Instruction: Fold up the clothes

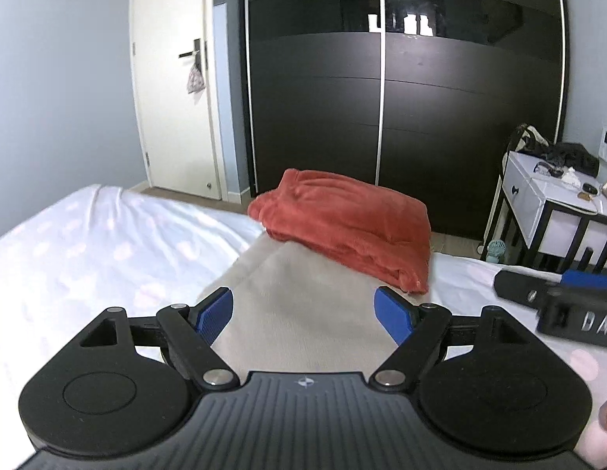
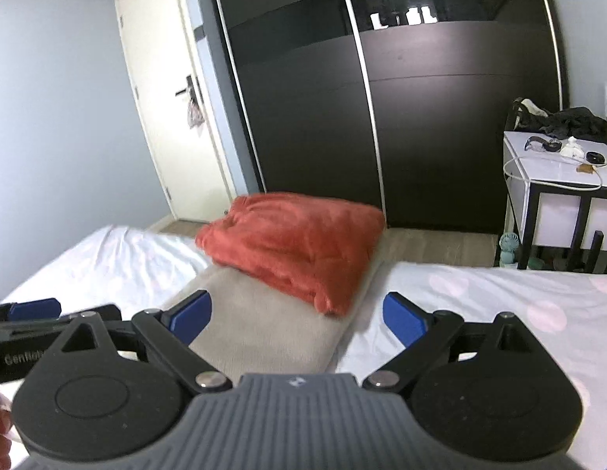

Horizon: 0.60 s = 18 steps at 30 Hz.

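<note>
We hold the left gripper (image 1: 303, 309) and right gripper (image 2: 295, 315) with jaws spread, empty, above the beige garment (image 1: 303, 313); the folded red garment (image 1: 342, 227) at twelve o'clock overlaps its far end, so lifting could topple it.

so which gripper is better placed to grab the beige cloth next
Left, probably: the left gripper, open, has the beige cloth centred between its fingers. The right gripper, also open, straddles the cloth's right edge.
</note>
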Each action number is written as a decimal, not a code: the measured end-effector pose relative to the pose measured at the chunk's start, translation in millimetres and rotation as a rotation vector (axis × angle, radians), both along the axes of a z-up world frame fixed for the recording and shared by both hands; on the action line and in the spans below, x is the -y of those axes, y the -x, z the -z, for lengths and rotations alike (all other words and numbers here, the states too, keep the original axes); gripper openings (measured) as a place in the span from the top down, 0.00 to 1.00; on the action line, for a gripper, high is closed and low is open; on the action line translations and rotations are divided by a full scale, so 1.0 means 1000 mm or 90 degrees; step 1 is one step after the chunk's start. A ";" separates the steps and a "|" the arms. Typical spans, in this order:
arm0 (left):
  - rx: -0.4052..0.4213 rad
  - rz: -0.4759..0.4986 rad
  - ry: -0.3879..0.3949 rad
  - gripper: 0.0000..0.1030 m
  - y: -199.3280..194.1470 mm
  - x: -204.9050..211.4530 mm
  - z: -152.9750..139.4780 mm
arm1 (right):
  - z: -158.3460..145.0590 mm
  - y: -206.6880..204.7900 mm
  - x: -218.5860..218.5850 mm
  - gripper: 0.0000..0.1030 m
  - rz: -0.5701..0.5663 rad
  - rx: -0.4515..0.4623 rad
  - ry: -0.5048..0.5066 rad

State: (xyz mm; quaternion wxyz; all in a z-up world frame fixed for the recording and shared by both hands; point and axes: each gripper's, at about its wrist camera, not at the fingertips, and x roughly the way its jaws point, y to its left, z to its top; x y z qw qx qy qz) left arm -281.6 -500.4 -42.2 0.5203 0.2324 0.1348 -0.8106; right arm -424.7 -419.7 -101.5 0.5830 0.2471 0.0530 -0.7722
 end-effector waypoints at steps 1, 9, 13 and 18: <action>-0.004 -0.003 -0.003 0.23 -0.002 -0.003 0.002 | 0.001 -0.004 -0.002 0.07 -0.009 -0.010 -0.005; -0.010 -0.017 -0.022 0.23 -0.014 -0.023 0.015 | 0.002 -0.021 -0.020 0.07 -0.031 -0.036 -0.001; -0.007 -0.017 -0.020 0.23 -0.018 -0.028 0.014 | 0.001 -0.027 -0.025 0.07 -0.038 -0.038 -0.001; -0.015 -0.019 -0.022 0.23 -0.022 -0.033 0.011 | -0.002 -0.034 -0.029 0.07 -0.048 -0.048 0.002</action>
